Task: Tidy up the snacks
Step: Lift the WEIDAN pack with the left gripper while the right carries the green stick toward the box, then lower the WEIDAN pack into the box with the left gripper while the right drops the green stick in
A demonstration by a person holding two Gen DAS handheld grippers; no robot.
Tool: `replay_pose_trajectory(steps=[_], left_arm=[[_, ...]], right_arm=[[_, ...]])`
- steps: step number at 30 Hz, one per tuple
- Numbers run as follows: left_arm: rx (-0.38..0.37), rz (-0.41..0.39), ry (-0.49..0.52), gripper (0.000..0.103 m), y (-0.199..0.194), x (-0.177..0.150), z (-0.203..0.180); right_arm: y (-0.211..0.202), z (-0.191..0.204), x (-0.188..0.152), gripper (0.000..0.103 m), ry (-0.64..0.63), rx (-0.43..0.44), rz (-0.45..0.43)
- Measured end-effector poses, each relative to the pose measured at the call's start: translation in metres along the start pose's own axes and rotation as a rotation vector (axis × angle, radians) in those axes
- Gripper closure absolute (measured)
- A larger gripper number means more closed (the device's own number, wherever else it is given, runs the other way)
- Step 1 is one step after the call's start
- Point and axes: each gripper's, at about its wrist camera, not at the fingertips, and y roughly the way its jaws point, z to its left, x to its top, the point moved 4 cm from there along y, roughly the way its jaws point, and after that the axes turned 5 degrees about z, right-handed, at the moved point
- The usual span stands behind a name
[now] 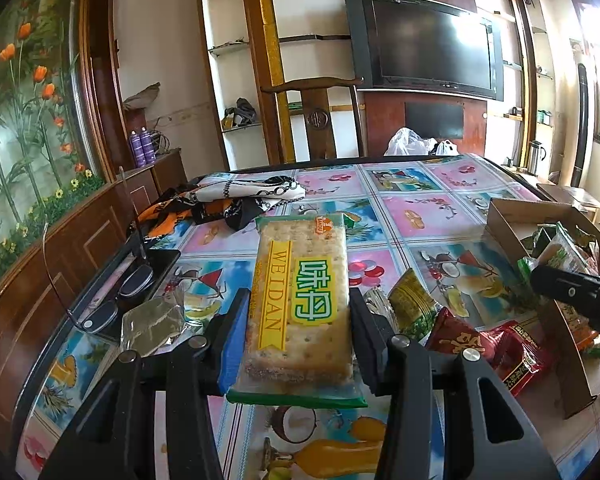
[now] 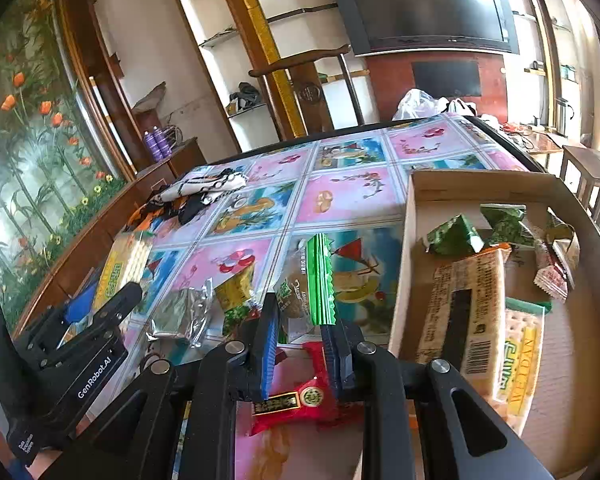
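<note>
Though blurred, glossy crinkled green-edged packet point(image 2: 306, 292).

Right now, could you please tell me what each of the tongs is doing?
Left tongs: closed on the cracker pack.
Right tongs: closed on the green-edged snack packet.

We see bare tablecloth point(image 2: 340, 200) open across the far middle, loose snack packets point(image 2: 188, 316) crowding the near middle, cardboard box wall point(image 2: 404, 264) blocking the right, scarf point(image 1: 236, 200) and glasses point(image 1: 116, 300) cluttering the left.
</note>
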Motion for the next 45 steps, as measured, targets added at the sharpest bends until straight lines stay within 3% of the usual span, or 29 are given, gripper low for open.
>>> replay_pose_trajectory(steps=[13,25,35,45], left_arm=[[-0.035,-0.006,0.01,0.057,-0.005,0.002,-0.007],[-0.116,-0.027,0.001,0.057,-0.019,0.004,-0.044],[-0.257,-0.022,0.045,0.057,-0.04,0.004,-0.119],[-0.447,0.001,0.186,0.057,-0.068,-0.008,-0.214]], right_arm=[[-0.011,-0.029,0.013,0.081,0.069,-0.039,-0.036],[-0.03,-0.068,0.028,0.081,0.182,-0.045,-0.086],[-0.057,-0.105,0.033,0.081,0.251,-0.049,-0.136],[-0.069,-0.16,0.014,0.081,0.324,-0.078,-0.07]])
